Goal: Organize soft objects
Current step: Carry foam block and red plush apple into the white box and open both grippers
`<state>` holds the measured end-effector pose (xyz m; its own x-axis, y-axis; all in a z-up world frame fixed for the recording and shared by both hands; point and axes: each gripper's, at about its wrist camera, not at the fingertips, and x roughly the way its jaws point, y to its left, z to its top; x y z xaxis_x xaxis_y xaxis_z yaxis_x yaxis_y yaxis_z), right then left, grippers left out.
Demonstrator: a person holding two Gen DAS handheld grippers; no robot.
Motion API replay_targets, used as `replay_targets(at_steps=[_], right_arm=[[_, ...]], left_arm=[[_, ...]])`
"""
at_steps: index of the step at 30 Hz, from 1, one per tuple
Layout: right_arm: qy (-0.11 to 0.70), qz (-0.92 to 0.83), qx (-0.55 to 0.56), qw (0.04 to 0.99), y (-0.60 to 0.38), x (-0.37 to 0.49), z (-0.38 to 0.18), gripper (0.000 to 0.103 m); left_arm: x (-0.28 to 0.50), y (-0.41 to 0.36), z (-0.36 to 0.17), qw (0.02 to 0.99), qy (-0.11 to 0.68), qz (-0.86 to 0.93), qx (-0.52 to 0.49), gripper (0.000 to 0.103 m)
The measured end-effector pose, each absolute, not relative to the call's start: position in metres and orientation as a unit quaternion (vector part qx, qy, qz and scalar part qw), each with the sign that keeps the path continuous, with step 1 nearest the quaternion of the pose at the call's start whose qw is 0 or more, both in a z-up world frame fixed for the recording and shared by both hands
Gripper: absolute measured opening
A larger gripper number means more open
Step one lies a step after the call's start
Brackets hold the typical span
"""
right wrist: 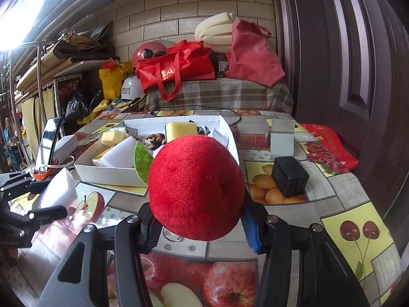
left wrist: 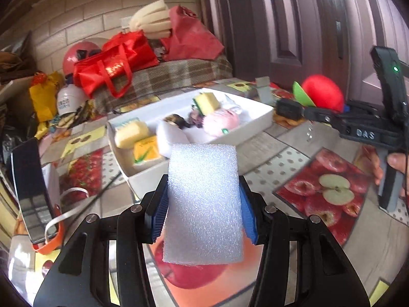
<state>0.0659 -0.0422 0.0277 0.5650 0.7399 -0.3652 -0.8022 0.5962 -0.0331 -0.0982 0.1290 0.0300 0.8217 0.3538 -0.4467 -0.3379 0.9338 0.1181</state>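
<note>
The left hand-held gripper [left wrist: 203, 209] has its ribbed blue pads pressed against the two long sides of a white foam block [left wrist: 203, 202], a rectangular slab with a grainy, sparkling closed-cell surface, held clear above the tabletop [left wrist: 281, 158]. The block's edges are slightly rounded and it stands up between the jaws, which sit partly closed around it.

The right hand-held gripper [right wrist: 202, 220] clamps a red plush apple [right wrist: 195, 186], a round, fuzzy fleece ball with a small dimple and a flat green felt leaf [right wrist: 141, 162] sticking out at its left. Its jaws are likewise partly closed, the pads pressing into the soft sides, and the apple is held above the tabletop near the front edge.

The tabletop is covered with a glossy oilcloth printed with apples, cherries and lemons in tile-like panels. Toward its far side lies a shallow white rectangular tray [right wrist: 110, 172] with thin card-like walls. Inside it lie yellow sponges [left wrist: 131, 133] with porous faces, a smooth white foam wedge [right wrist: 120, 153], a knotted rope piece [right wrist: 154, 138] and a pale pink plush item [left wrist: 221, 125].

A matte black boxy adapter [right wrist: 288, 179] rests on the tabletop to the right of the tray, near the right edge.
</note>
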Motion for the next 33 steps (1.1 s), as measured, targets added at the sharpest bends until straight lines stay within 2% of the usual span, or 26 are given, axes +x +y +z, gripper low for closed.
replay_targets(at_steps=[4,11,33], right_arm=[[0.152,0.428,-0.104,0.885,-0.039,0.064,0.028,0.054],[0.143,0.415,-0.099,0.893,-0.039,0.066,0.028,0.054],[0.17,0.401,-0.083,0.896,0.004,0.097,0.029,0.054]], left_arm=[[-0.093,0.152,0.037,0.953,0.19,0.234,0.003,0.05],[-0.081,0.174,0.039,0.948,0.174,0.265,-0.03,0.05],[-0.046,0.213,0.038,0.936,0.188,0.285,-0.084,0.05]])
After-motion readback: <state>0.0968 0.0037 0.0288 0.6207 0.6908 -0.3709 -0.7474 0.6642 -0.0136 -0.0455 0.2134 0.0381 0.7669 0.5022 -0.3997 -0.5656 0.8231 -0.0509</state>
